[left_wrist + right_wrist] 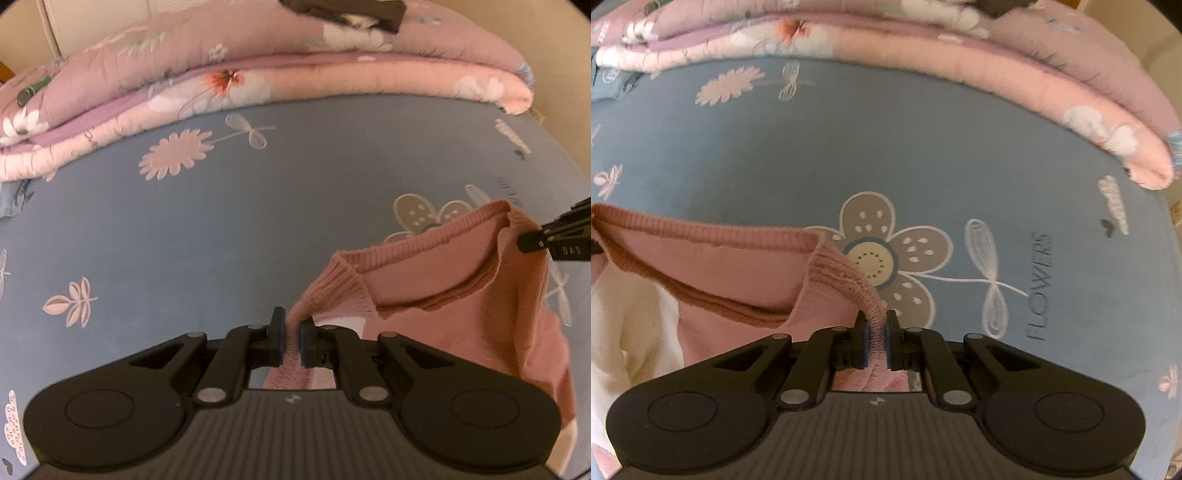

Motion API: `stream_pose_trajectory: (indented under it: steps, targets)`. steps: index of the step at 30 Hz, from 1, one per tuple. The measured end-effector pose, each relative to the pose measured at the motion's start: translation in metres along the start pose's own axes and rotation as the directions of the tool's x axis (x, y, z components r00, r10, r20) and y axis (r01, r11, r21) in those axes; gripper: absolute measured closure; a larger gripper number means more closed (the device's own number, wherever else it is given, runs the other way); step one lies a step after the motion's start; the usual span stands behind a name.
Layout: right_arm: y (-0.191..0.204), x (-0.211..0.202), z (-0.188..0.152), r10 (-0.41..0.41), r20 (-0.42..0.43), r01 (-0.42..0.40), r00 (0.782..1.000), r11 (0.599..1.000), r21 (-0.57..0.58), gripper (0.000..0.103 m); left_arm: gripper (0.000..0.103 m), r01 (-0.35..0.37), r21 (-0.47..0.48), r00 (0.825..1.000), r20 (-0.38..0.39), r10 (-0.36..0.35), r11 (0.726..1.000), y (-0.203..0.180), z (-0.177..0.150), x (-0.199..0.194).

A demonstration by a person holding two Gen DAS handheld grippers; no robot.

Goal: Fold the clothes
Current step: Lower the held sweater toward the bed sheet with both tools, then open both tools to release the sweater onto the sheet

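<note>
A pink knit sweater point(443, 302) with a ribbed hem and white patches hangs between my two grippers above the blue bedsheet. My left gripper point(291, 339) is shut on a ribbed corner of the sweater, at the garment's left end. In the right wrist view the same pink sweater point(738, 273) stretches off to the left, and my right gripper point(877, 339) is shut on its other ribbed corner. The right gripper's black fingers point(546, 240) show at the right edge of the left wrist view, pinching the far corner. The sweater's lower part is hidden under the gripper bodies.
A blue sheet printed with flowers point(240, 229) covers the bed. A folded pink floral quilt point(258, 85) lies along the far side, with a dark garment point(343, 13) on top. The same quilt point(997, 62) runs across the top of the right wrist view.
</note>
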State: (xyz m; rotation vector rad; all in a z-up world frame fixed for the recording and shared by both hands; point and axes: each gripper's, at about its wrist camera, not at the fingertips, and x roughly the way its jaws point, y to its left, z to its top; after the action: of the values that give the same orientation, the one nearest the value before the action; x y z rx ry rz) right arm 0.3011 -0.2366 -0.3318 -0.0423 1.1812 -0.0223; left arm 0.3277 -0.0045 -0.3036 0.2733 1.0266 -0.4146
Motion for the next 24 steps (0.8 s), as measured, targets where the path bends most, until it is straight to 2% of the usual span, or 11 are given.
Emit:
stream_pose_trajectory:
  steps: [9, 10, 11, 12, 13, 14, 16, 17, 20, 24]
  targets:
    - [0.014, 0.069, 0.007, -0.009, -0.067, 0.009, 0.998, 1.000, -0.005, 0.091, 0.092, -0.052, -0.017, 0.995, -0.087, 0.051, 0.998, 0.002, 0.000, 0.071]
    - [0.016, 0.074, 0.007, -0.002, -0.077, 0.002, 0.997, 1.000, -0.008, 0.089, 0.092, -0.055, -0.012, 0.994, -0.093, 0.054, 0.998, 0.002, -0.001, 0.077]
    - [0.017, 0.077, 0.005, 0.003, -0.076, -0.004, 0.997, 1.000, -0.009, 0.084, 0.087, -0.056, -0.014, 0.993, -0.105, 0.054, 0.998, 0.002, -0.002, 0.082]
    - [0.019, 0.078, 0.005, 0.010, -0.079, -0.011, 0.997, 1.000, -0.014, 0.080, 0.077, -0.057, -0.016, 0.992, -0.118, 0.055, 0.998, 0.002, -0.003, 0.087]
    - [0.020, 0.079, 0.004, 0.016, -0.085, -0.018, 0.996, 1.000, -0.017, 0.069, 0.071, -0.057, -0.027, 0.990, -0.127, 0.053, 0.998, 0.002, -0.005, 0.089]
    - [0.020, 0.077, 0.002, 0.025, -0.088, -0.026, 0.996, 1.000, -0.017, 0.063, 0.066, -0.056, -0.042, 0.991, -0.127, 0.050, 0.998, 0.003, -0.007, 0.089]
    - [0.020, 0.067, -0.004, 0.055, -0.072, -0.056, 0.996, 0.998, -0.018, 0.062, 0.061, -0.042, -0.067, 0.992, -0.119, 0.034, 0.997, 0.006, -0.012, 0.082]
    - [0.020, 0.059, -0.009, 0.060, -0.070, -0.062, 0.996, 0.998, -0.023, 0.058, 0.055, -0.034, -0.076, 0.993, -0.115, 0.025, 0.996, 0.007, -0.014, 0.078]
    - [0.013, 0.030, -0.029, 0.090, -0.045, -0.091, 0.995, 0.996, -0.022, 0.048, 0.047, -0.019, -0.110, 0.996, -0.091, 0.009, 0.994, 0.012, -0.027, 0.056]
    - [0.004, -0.001, -0.074, 0.123, -0.069, -0.120, 0.990, 0.992, 0.040, 0.048, 0.037, 0.007, -0.176, 0.998, -0.053, -0.016, 0.984, 0.018, -0.059, 0.011]
